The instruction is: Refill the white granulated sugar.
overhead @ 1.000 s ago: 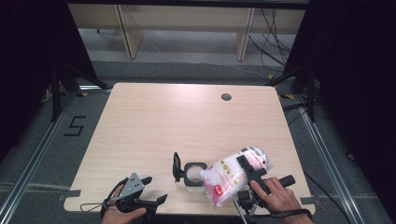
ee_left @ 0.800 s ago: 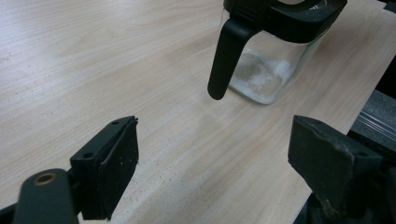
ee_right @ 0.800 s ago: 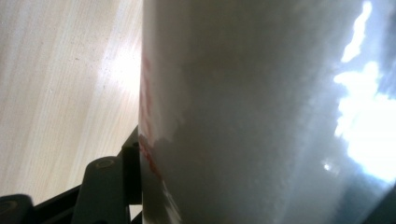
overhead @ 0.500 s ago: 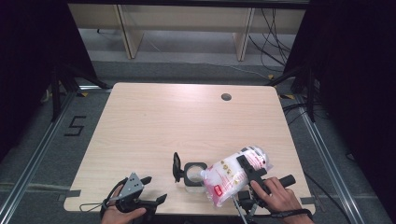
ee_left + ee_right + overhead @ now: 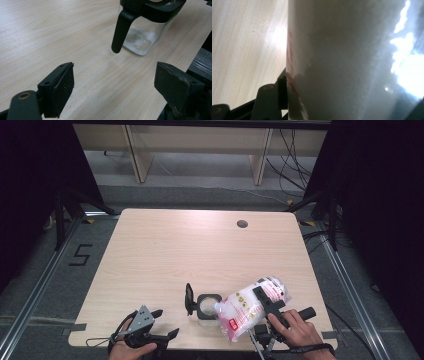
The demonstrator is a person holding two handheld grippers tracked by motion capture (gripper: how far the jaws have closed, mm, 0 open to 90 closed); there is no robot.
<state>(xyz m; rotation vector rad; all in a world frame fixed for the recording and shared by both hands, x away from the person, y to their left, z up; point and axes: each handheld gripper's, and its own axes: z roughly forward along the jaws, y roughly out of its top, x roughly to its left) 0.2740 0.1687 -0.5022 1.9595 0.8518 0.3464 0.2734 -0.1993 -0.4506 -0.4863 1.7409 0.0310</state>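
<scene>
Nothing has shifted since the earlier frames: both hands, both tongs and the goods keep their places.

Item 1. Right gripper, black two-jaw tongs held in the person's right hand at the near right edge of the pale wooden table. Jaws clamped across a clear plastic bag of white powder with red print; in the right gripper view the bag presses against the one jaw that shows. Bag lies tilted, its lower end toward the jar.

Item 2. Square clear glass jar with black rim and flipped-up black lid, standing on the table between the two tongs, just left of the right gripper, its rim at the bag's lower end. Left gripper view: thin white layer on the jar bottom, jar ahead of the jaws, well apart.

Item 3. Left gripper, black tongs with grey three-cornered plate, in the left hand at the near left edge. Jaws spread wide, nothing between them.
</scene>
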